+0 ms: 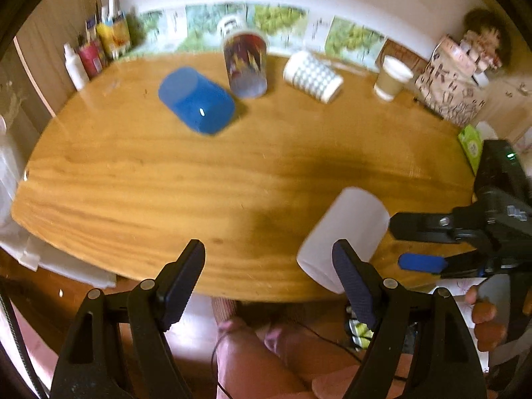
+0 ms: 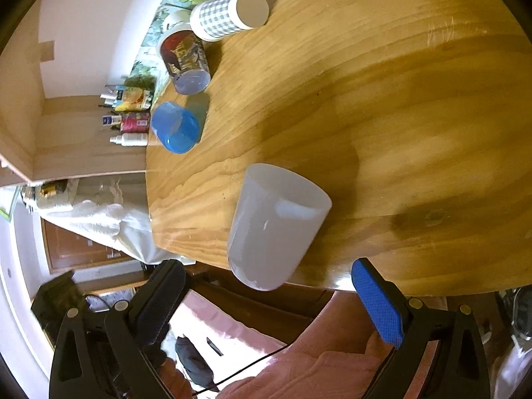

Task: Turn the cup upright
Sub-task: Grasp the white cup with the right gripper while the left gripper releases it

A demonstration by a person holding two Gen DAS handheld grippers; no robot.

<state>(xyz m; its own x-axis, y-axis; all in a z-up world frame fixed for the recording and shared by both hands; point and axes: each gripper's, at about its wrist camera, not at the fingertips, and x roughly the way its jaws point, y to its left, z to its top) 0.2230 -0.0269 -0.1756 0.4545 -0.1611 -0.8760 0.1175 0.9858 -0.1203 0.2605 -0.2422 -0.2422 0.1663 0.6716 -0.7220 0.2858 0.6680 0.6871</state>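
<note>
Wooden table [image 1: 139,179] held a translucent white cup [image 2: 276,222] lying on its side at the near edge. Both the right gripper [image 2: 279,299] and left gripper [image 1: 269,279] gaped empty; approach seemed underway, with closing the right one around the cup next.

The middle of the desk [image 1: 133,179] is bare wood, so a hand can pass there. The white cup [image 1: 345,232] lies at the near edge, between the two open grippers. At the back, a blue cup [image 1: 196,99], a picture cup [image 1: 246,66] and a checked cup [image 1: 312,74] block the way.
</note>
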